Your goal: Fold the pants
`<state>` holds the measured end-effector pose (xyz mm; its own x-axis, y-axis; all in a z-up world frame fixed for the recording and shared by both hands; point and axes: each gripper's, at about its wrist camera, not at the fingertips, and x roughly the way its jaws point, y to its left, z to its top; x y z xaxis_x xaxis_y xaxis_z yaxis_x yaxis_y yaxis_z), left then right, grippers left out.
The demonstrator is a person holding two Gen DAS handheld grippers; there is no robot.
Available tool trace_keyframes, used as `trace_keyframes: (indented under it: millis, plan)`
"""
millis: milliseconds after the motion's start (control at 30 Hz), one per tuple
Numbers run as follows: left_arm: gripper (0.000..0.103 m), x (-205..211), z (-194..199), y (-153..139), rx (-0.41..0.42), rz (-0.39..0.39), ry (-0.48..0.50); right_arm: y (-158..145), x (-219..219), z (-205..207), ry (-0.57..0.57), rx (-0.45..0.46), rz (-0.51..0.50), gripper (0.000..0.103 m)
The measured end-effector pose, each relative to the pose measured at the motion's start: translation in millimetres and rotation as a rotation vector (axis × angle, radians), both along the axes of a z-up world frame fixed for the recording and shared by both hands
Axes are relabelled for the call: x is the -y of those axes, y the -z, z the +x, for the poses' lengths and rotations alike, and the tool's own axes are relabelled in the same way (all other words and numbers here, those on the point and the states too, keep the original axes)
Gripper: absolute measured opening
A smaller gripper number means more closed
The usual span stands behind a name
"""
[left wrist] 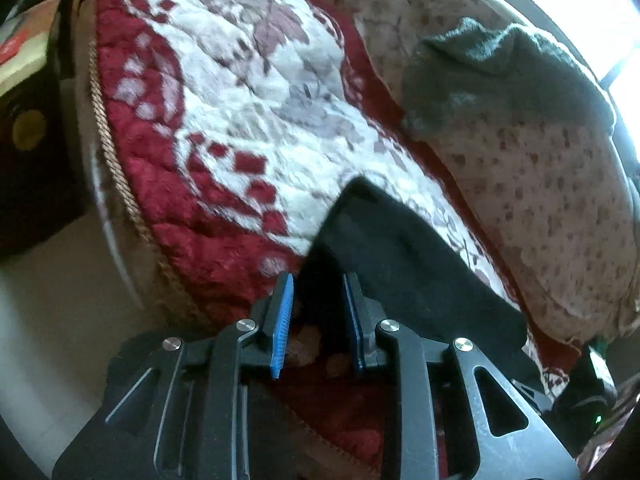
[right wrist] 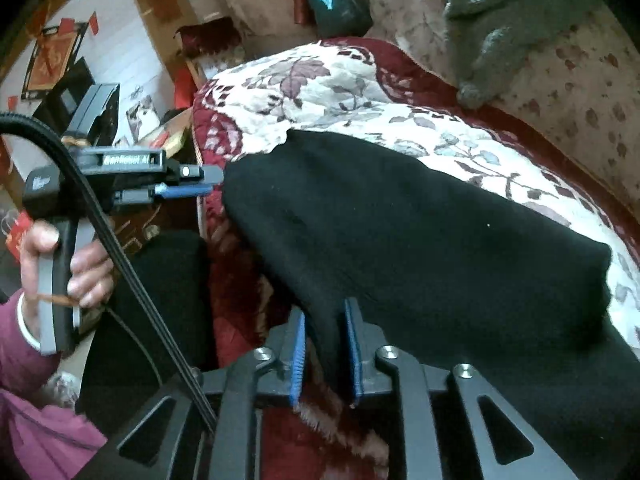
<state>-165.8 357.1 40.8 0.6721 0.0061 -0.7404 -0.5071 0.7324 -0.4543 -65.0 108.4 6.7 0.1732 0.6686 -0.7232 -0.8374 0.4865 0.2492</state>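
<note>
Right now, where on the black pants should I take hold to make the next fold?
Probably the near edge of the black pants, coming from the bed's front side. That edge overhangs the red and white quilt, so fingers can slip around it. The left gripper and right gripper already pinch it there.

A bed carries everything here, covered with a quilted bedspread [right wrist: 352, 92], red at the border, white with purple leaves in the middle, a twisted cord trim [left wrist: 116, 168] running along its edge. Black pants [right wrist: 420, 240] lie across the near part of it, one end hanging over the edge. Further back a pale spotted blanket [left wrist: 552, 208] sits bunched on the spread, and a grey garment [left wrist: 504, 76] rests on top of that.
</note>
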Motion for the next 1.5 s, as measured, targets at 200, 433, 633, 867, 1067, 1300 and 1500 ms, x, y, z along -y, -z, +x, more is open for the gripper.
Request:
trace_keyframes:
  millis: [200, 433, 633, 867, 1067, 1300, 1500]
  plan:
    - [0.034, 20, 0, -26, 0.069, 0.056, 0.045, -13, 38, -11, 0.072, -0.049, 0.063, 0.031]
    - [0.043, 77, 25, -36, 0.080, 0.073, 0.222, -22, 146, -8, 0.353, -0.114, 0.185, 0.038]
    - [0.049, 135, 54, -34, 0.043, 0.038, 0.402, -19, 257, -8, 0.663, -0.135, 0.175, 0.048]
    - [0.049, 195, 92, -30, 0.010, 0.086, 0.556, -28, 344, -5, 0.885, -0.147, 0.183, 0.050]
    - [0.049, 227, 128, -19, -0.024, 0.150, 0.605, -45, 340, 7, 0.855, -0.098, 0.210, 0.050]
    - [0.049, 244, 164, 8, -0.092, 0.278, 0.595, -37, 386, -2, 1.010, -0.067, 0.121, 0.056]
    - [0.049, 244, 172, 1, -0.085, 0.288, 0.595, -15, 434, -5, 1.128, -0.127, 0.082, 0.062]
